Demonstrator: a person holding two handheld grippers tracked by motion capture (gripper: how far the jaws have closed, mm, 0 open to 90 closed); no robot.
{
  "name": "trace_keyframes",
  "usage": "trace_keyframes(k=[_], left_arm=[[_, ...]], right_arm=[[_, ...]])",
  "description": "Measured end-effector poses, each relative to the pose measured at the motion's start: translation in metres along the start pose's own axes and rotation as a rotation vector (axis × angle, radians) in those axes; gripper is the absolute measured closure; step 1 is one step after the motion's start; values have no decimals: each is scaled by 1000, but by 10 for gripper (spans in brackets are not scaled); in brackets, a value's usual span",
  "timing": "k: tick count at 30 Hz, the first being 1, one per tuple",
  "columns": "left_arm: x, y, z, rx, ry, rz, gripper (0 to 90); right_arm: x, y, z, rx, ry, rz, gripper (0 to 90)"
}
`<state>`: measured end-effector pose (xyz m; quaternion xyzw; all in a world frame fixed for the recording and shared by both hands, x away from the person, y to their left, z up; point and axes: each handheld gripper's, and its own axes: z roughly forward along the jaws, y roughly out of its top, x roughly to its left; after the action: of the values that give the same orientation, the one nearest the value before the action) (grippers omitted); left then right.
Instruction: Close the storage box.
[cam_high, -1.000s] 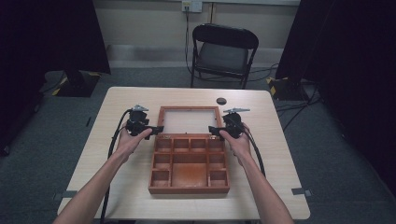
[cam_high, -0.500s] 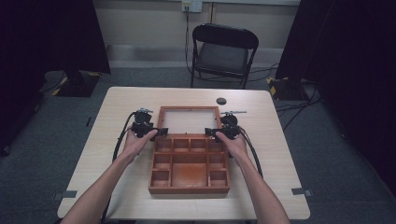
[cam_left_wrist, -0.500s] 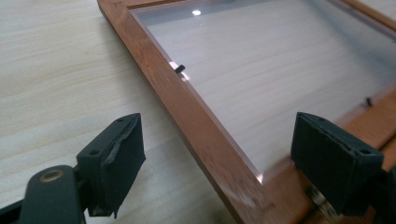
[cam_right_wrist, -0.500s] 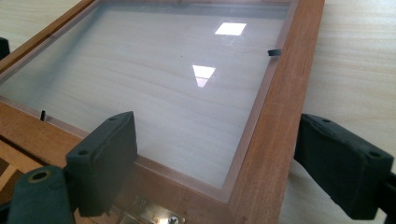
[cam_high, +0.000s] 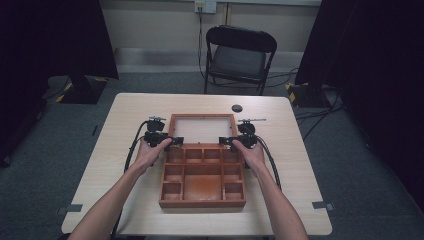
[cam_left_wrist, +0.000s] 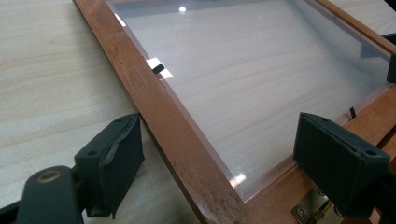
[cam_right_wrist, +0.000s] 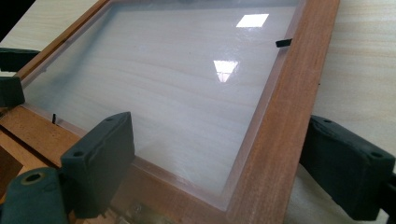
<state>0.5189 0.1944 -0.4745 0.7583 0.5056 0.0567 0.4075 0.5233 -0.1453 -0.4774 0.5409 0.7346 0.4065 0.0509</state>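
- Lid (cam_high: 202, 128) of the wooden box (cam_high: 202, 175) lies flat on the table (cam_high: 125, 115), swung fully back from the box, its clear pane showing the tabletop grain through it.
- We hold our left gripper (cam_left_wrist: 219, 158) at the lid's left rail near the hinge end; its 2 jaws stand spread, 1 outside the rail on the table side and 1 over the pane, with the rail (cam_left_wrist: 173, 116) between them and neither pad pressing it.
- We hold our right gripper (cam_right_wrist: 224, 163) at the lid's right rail; its jaws are likewise spread, the rail (cam_right_wrist: 285, 107) between them with a gap to each pad.
- Both pairs of jaws have just been opening, the lid's frame between them.
- A brass hinge (cam_left_wrist: 310, 210) sits just beside the inner jaw of our left gripper.
- Beyond our fingertips, past the lid's far edge, a small dark round object (cam_high: 236, 108) lies on the table, well apart from both grippers.
- Behind our grippers, toward us, sit the box's compartments.
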Motion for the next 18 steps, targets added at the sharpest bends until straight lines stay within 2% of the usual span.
trace_keyframes(k=[6,18], left_arm=[[1,1,0,10,-2,1,153],[2,1,1,17,-15,-22,152]], right_arm=[[1,-2,-1,-17,-14,-12,116],[1,-3,-3,-31,-13,-15,119]])
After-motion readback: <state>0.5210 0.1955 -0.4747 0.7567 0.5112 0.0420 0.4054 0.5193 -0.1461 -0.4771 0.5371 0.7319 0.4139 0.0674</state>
